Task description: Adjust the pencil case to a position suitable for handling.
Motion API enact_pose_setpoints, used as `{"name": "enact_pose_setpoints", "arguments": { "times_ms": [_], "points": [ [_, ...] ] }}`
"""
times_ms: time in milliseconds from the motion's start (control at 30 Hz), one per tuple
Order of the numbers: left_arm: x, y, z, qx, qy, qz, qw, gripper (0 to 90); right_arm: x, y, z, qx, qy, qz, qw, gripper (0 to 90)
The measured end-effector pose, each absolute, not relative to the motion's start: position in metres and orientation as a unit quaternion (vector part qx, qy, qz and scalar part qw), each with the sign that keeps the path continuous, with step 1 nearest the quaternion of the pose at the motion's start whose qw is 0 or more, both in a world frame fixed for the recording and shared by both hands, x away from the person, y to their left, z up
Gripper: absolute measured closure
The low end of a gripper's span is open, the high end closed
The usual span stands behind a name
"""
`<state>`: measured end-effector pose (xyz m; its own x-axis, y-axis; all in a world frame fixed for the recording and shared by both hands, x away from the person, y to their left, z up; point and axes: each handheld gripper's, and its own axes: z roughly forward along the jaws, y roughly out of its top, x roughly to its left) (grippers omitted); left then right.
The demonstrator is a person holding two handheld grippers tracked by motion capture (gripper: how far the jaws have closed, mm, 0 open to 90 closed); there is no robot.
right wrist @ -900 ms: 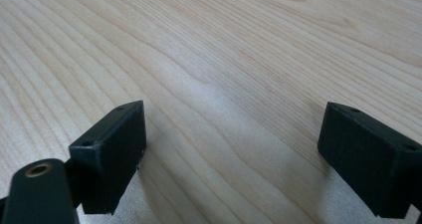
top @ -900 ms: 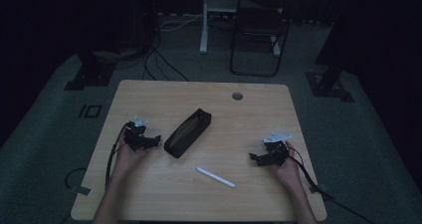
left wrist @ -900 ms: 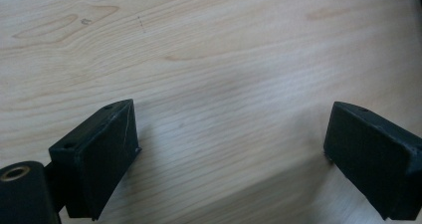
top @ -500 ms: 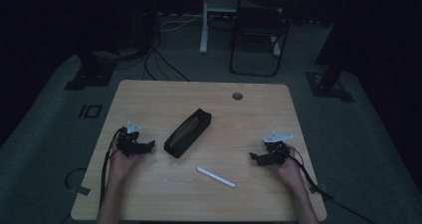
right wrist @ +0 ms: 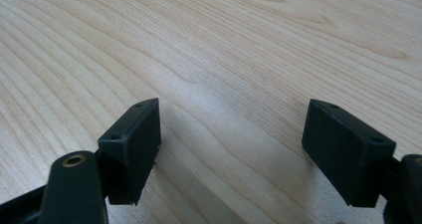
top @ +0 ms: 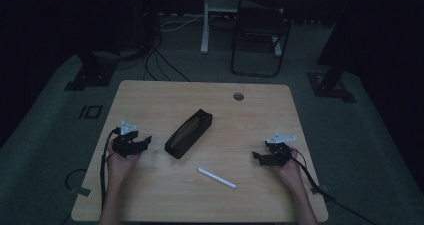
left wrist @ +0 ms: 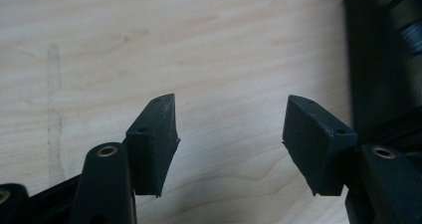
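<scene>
Long black zippered pouch (top: 188, 133) and white pen (top: 217, 178) lain between left tongs (top: 145, 140) and right tongs (top: 256, 156), both parted, nothing clamped, light wooden table (top: 260, 117), black folding chair (top: 260, 40) seen beyond.

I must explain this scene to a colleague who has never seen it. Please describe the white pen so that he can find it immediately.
Start at the wooden table and go to its near half, between the person's two hands. The white pen lies flat there, slanted, nearer the person than the black pencil case. It is the only thin, white thing; the case is dark and bulky.
</scene>
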<state>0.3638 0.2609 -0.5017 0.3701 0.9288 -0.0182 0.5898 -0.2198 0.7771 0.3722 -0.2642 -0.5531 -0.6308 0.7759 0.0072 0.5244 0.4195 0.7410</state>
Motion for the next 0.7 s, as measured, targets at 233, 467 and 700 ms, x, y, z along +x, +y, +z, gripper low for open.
{"name": "enact_pose_setpoints", "arguments": {
  "times_ms": [233, 467, 700],
  "points": [
    [0.358, 0.249, -0.487, 0.746, 0.499, 0.246, 0.366, 37.7, 0.372, -0.265, -0.553, 0.398, 0.823, 0.367, 0.173, 23.0],
    [0.353, 0.234, -0.477, 0.748, 0.49, 0.241, 0.376, 37.6, 0.372, -0.265, -0.553, 0.403, 0.821, 0.366, 0.175, 23.0],
    [0.35, 0.217, -0.472, 0.753, 0.478, 0.238, 0.383, 37.7, 0.372, -0.265, -0.553, 0.404, 0.82, 0.366, 0.175, 23.0]
  ]
}}
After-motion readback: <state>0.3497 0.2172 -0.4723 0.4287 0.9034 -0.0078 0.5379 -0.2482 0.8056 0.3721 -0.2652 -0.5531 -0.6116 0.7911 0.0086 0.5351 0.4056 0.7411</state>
